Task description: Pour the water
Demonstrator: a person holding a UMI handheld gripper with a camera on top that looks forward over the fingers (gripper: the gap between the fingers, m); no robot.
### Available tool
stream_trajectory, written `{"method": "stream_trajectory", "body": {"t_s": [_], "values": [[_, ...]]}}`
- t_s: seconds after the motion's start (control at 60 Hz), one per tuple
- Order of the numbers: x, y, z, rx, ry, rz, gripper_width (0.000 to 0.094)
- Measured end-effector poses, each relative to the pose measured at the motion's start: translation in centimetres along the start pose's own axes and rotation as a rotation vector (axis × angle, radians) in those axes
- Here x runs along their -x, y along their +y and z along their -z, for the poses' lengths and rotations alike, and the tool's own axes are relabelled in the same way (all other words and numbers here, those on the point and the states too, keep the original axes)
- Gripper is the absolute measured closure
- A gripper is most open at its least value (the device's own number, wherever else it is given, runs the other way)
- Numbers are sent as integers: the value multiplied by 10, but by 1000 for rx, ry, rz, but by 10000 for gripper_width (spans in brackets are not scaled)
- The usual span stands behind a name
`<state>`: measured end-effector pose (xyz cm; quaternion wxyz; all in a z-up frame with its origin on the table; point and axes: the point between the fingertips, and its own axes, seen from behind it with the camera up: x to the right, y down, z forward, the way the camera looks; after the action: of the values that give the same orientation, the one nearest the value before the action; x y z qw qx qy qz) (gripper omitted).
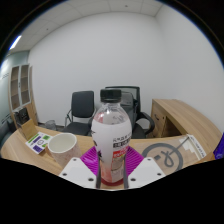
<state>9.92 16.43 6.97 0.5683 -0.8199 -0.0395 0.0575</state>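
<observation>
A clear plastic bottle [111,135] with a white cap and a white-and-red label stands upright between my fingers, held up in front of the desk. My gripper [111,172] is shut on the bottle, the magenta pads [91,158] pressing its lower body from both sides. A white paper cup [61,150] stands on the wooden desk [28,152] to the left of the bottle, open side up and apart from it. The bottle hides the desk straight ahead.
A coiled grey cable [164,154] lies on the desk right of the bottle. A purple-and-green booklet [38,141] lies left of the cup. Two black office chairs [80,108] stand beyond the desk, with a second wooden desk [185,120] at the right and a shelf unit [21,92] at the left wall.
</observation>
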Motion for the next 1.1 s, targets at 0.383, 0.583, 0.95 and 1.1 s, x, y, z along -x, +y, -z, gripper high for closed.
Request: {"method": "stream_trajectory", "body": {"t_s": [0.383, 0.583, 0.95, 1.1], "values": [[0, 8, 30, 98, 44, 0, 107], [29, -15, 137, 146, 109, 7, 81], [109, -22, 332, 201, 209, -30, 83], [117, -15, 359, 202, 260, -41, 81]]}}
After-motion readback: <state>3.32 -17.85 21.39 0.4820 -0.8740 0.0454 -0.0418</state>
